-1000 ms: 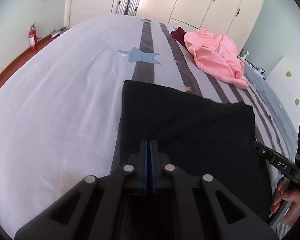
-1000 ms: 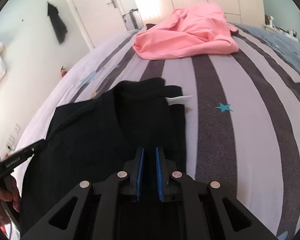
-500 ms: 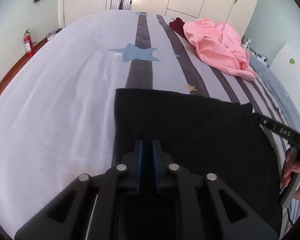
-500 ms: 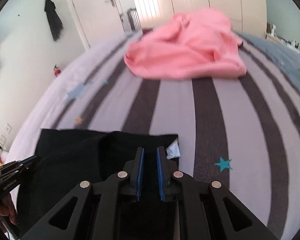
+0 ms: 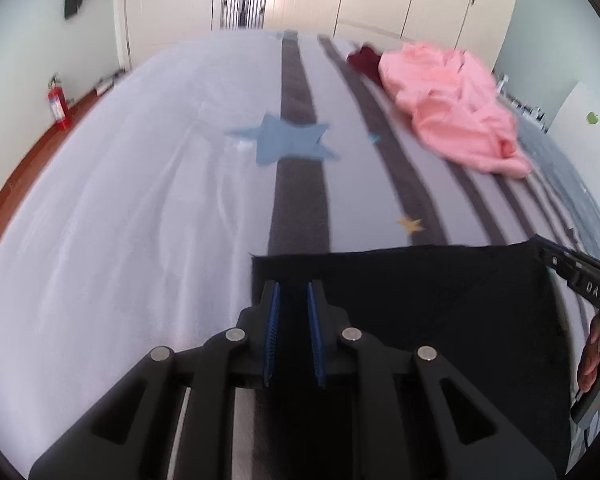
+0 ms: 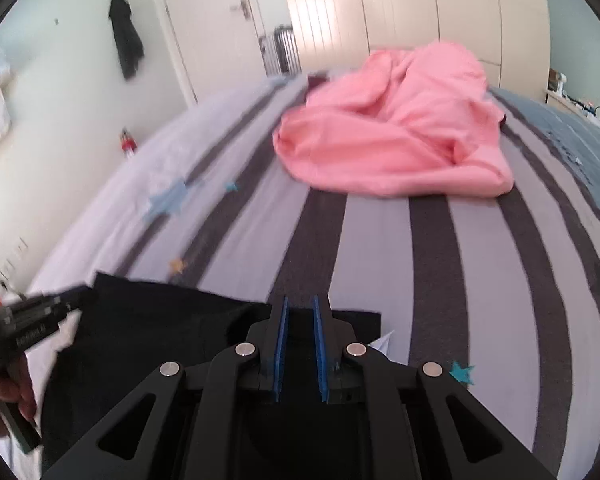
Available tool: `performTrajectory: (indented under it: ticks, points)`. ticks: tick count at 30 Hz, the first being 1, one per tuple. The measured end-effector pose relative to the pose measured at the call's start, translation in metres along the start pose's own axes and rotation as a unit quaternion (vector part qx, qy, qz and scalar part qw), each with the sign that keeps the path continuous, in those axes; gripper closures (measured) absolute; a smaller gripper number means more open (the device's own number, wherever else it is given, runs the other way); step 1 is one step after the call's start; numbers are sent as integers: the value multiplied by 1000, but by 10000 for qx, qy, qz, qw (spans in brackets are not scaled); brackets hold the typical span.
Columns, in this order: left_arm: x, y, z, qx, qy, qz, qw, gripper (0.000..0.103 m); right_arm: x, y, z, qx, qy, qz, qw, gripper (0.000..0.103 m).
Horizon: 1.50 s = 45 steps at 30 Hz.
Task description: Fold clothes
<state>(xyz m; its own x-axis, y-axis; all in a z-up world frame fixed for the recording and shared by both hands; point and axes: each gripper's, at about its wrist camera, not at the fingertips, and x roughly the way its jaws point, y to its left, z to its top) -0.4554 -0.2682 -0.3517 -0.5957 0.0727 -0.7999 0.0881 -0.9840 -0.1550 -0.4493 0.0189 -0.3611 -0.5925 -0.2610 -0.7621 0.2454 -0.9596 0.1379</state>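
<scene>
A black garment point(image 5: 440, 312) lies flat on the striped bed, its far edge straight across; it also shows in the right wrist view point(image 6: 148, 328). My left gripper point(image 5: 293, 292) sits over its left part, jaws parted a little with black cloth between the blue pads. My right gripper point(image 6: 300, 308) sits over its right part, jaws parted a little, with a white label point(image 6: 382, 344) beside it. Each gripper shows at the edge of the other's view: the right one point(image 5: 580, 280) and the left one point(image 6: 40, 312).
A crumpled pink garment point(image 5: 452, 104) lies further up the bed, also in the right wrist view point(image 6: 388, 140), with a dark red item point(image 5: 364, 60) behind it. Wardrobes point(image 6: 400, 8) stand past the bed. A fire extinguisher point(image 5: 58, 104) stands by the left wall.
Both grippers drew back toward me along the black garment, so less of it lies ahead of the fingers. Both jaws have opened slightly from their earlier narrower gaps.
</scene>
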Motion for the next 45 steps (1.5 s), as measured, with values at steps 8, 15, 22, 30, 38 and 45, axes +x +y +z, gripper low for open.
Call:
performTrajectory:
  ticks: [8,15,22,30,38,45]
  points:
    - [-1,11,6,-146,55,11,9999,87,6,-10,-3,200,153,-24,9997,94]
    - [-70,21,-8,-427,-432,145,9980,86,-59,0,-6,-138,-444,-45,9989,91]
    - [-142,-21,-94,-65,-328,-286,9990,86,-116,28,-71,-219,-282,307,9989,91]
    - [-196,-52,-192,-176,49,-363,9992,86,-163,59,-167,-129,198,574,9981,91]
    - [-197,-43,-267,-406,283,-148,9987,84,-173,57,-234,-174,659,398,9969,91]
    - [-205,-43,-272,-589,285,-74,9978,83,-189,47,-262,-89,605,331,9976,91]
